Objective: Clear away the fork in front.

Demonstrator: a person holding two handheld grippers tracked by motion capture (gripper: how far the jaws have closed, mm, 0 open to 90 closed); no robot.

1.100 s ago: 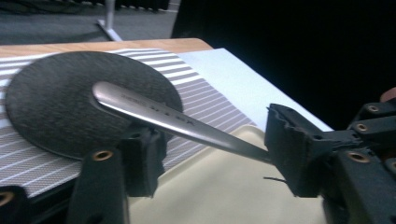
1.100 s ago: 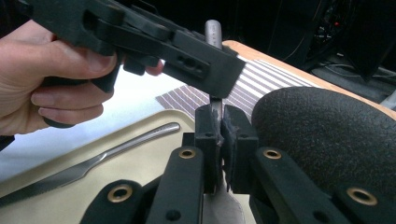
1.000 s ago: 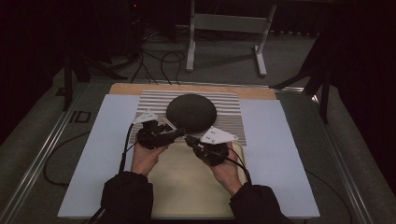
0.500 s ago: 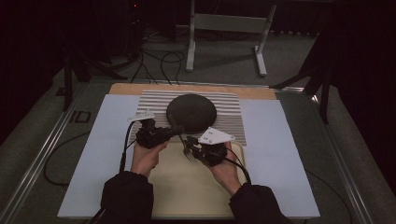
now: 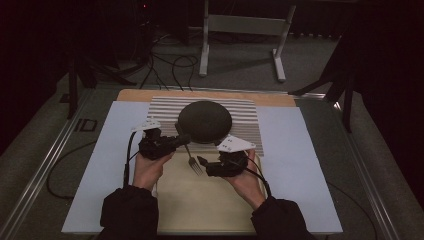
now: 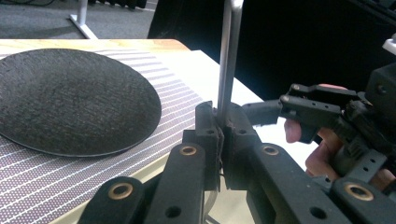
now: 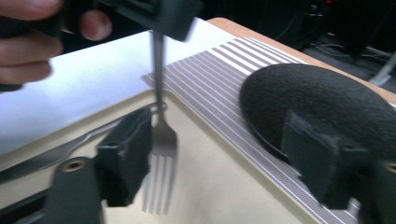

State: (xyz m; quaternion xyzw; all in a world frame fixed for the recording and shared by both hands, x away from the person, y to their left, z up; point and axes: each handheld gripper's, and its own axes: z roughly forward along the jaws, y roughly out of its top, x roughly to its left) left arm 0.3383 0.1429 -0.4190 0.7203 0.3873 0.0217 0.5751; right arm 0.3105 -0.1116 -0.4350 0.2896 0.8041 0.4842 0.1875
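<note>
Fork (image 5: 190, 157) handling is what is in hand here, and the utensil is held above the cream mat (image 5: 200, 205), just below the dark round plate (image 5: 205, 121), tines pointing towards six o'clock. Going from the left, the left gripper (image 5: 180, 140) is seen clamped on the fork's handle, its jaws shut tight around the thin metal shaft in the left gripper view (image 6: 227, 60); the grip near the handle end probably leaves the tines free for a hand-over or for setting down. The plate sits at twelve o'clock on the striped mat (image 5: 250, 125), apparently laid as a place setting. To the right, the right gripper (image 5: 201, 161) is held with its jaws spread wide, one jaw just beside the fork's head (image 7: 161, 135), at about three o'clock of it, seemingly ready to close on it or steady it.
</note>
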